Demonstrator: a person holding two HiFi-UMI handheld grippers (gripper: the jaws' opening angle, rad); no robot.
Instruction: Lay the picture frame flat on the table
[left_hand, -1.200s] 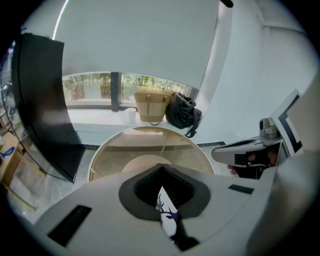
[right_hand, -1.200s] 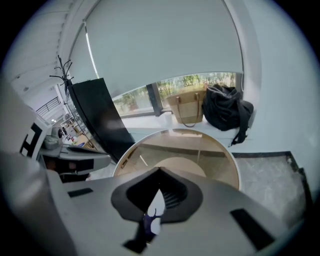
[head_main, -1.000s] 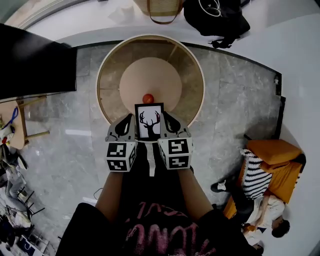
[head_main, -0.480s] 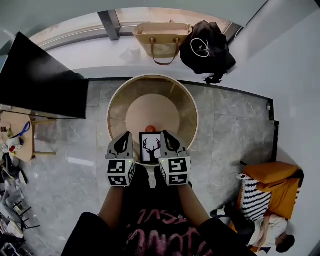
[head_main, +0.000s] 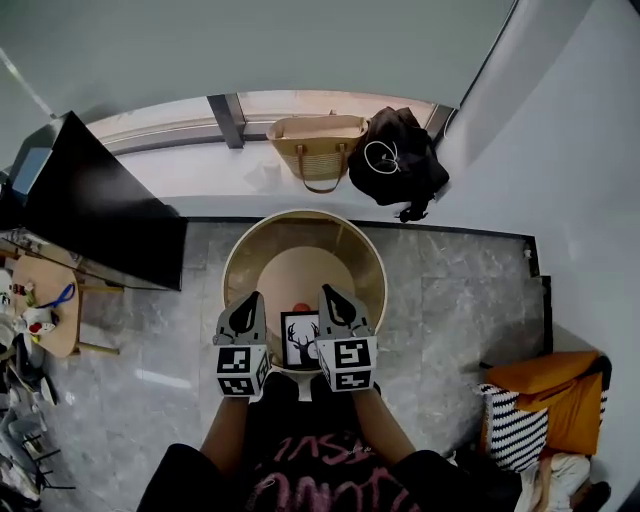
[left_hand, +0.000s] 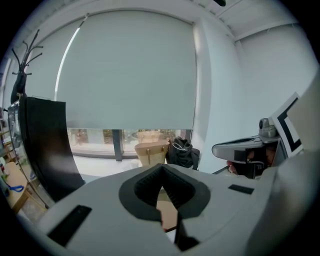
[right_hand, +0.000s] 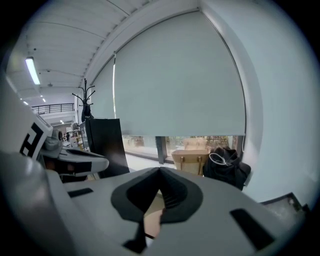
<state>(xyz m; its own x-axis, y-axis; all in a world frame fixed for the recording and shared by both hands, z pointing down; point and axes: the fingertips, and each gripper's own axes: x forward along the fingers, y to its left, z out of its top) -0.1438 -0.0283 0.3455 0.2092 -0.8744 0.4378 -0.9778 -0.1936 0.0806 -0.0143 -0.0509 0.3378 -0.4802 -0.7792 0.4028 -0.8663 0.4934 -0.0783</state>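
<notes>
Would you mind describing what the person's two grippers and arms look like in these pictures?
Both the left gripper and right gripper have light grey tapered shells with a dark teardrop recess on top, black ribbed pads, and a white cube with black square markers at the rear. The person wears a dark short-sleeved top with pink print.

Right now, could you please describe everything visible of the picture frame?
The picture frame is a rectangle with a black border around a white picture of a black antlered deer head. It sits at the near edge of the round table, between the left gripper and right gripper, in neither's jaws. Whether it stands or lies flat is unclear. A red ball sits just behind it.
</notes>
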